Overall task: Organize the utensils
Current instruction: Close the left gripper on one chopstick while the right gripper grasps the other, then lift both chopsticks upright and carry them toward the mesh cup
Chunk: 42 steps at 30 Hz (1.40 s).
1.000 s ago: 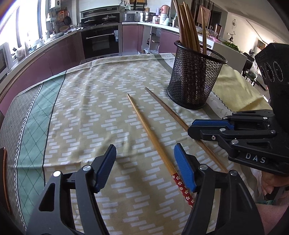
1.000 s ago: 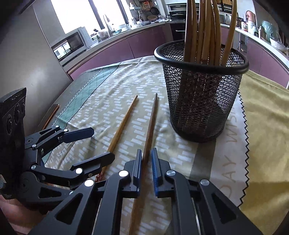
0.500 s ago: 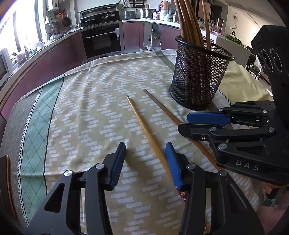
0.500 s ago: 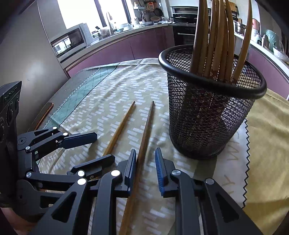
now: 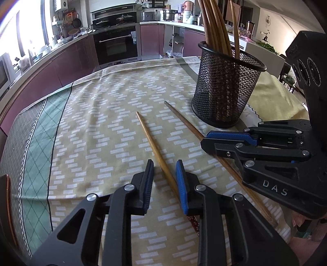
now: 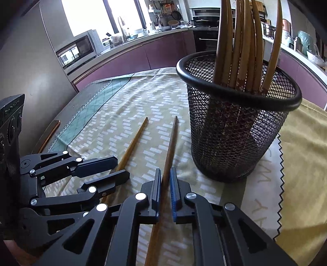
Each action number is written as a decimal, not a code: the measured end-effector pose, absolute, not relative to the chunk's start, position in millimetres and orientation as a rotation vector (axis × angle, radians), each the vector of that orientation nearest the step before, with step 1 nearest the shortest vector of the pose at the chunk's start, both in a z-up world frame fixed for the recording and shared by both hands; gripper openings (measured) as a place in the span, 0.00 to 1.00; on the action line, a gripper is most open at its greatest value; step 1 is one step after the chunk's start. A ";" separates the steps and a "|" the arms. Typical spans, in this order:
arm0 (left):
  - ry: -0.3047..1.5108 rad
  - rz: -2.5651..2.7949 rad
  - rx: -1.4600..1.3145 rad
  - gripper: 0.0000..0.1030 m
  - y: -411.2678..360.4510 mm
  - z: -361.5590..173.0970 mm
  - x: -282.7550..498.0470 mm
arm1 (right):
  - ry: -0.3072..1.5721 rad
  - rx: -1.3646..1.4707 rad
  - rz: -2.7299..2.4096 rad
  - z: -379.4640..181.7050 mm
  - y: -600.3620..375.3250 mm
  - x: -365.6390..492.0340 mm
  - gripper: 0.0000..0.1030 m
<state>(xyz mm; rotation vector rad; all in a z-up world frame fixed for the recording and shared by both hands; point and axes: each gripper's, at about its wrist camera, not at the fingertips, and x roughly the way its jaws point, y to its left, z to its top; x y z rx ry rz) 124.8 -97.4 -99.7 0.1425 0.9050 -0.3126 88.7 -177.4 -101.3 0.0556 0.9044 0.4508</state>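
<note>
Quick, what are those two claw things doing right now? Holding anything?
Left gripper: open, straddling the lighter chopstick, not gripping it.
Right gripper: nearly closed around the darker chopstick; firm grip cannot be told.

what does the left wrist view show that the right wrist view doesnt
Only the left wrist view: the red floral end of the lighter wooden chopstick and a white wall fan.
Only the right wrist view: a microwave oven and a bright window.
Both: the black mesh holder, the darker wooden chopstick, and the left gripper and right gripper straddling one chopstick each.
</note>
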 end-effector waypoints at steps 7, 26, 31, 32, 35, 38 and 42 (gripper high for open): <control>0.913 -0.313 0.101 0.09 -94.8 -100.7 123.1 | 0.897 0.083 0.449 -98.8 -185.2 83.7 0.06; 0.921 -0.306 0.077 0.07 -93.7 -99.5 123.6 | 0.885 0.091 0.454 -101.7 -190.8 83.6 0.05; 0.913 -0.311 0.065 0.07 -92.0 -95.7 119.6 | 0.843 0.124 0.489 -89.3 -196.6 74.0 0.05; 0.908 -0.314 0.065 0.07 -92.0 -93.9 118.2 | 0.832 0.130 0.498 -86.2 -197.8 72.0 0.05; 0.895 -0.325 0.061 0.07 -92.1 -87.7 114.4 | 0.812 0.151 0.523 -79.2 -200.9 67.1 0.05; 0.881 -0.334 0.060 0.07 -91.5 -80.5 111.1 | 0.797 0.160 0.535 -74.6 -202.2 63.2 0.05; 0.868 -0.345 0.058 0.07 -91.7 -74.3 106.3 | 0.780 0.182 0.552 -68.6 -207.0 59.1 0.05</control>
